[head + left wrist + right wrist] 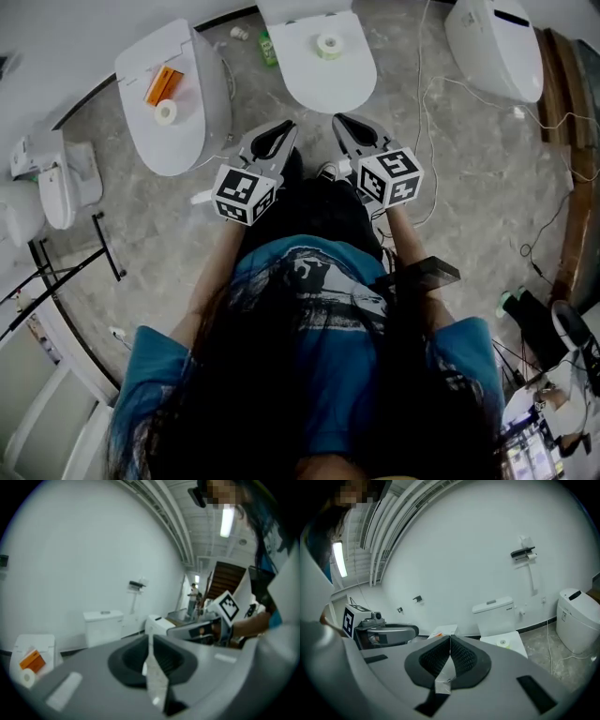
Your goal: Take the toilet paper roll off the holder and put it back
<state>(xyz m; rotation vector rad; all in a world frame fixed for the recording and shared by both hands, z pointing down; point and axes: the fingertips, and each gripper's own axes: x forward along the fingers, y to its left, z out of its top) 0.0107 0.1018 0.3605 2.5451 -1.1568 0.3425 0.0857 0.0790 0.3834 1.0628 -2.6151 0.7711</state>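
Note:
Both grippers are held close to the person's body, side by side, pointing at the toilets ahead. My left gripper (286,127) (150,638) has its pads together with nothing between them. My right gripper (339,120) (450,639) is also shut and empty. One toilet paper roll (328,45) (502,642) lies on the closed lid of the middle toilet (323,80). A second roll (166,112) (27,678) lies beside an orange box (158,84) on the left toilet's lid (173,141). Small dark wall fittings (417,599) show on the white wall; I cannot tell which is the holder.
A third toilet (495,47) stands at the right, with cables (441,94) trailing over the stone floor. A green bottle (268,47) stands between the left and middle toilets. A black rack (56,272) is at the left, and equipment (544,328) lies at the right.

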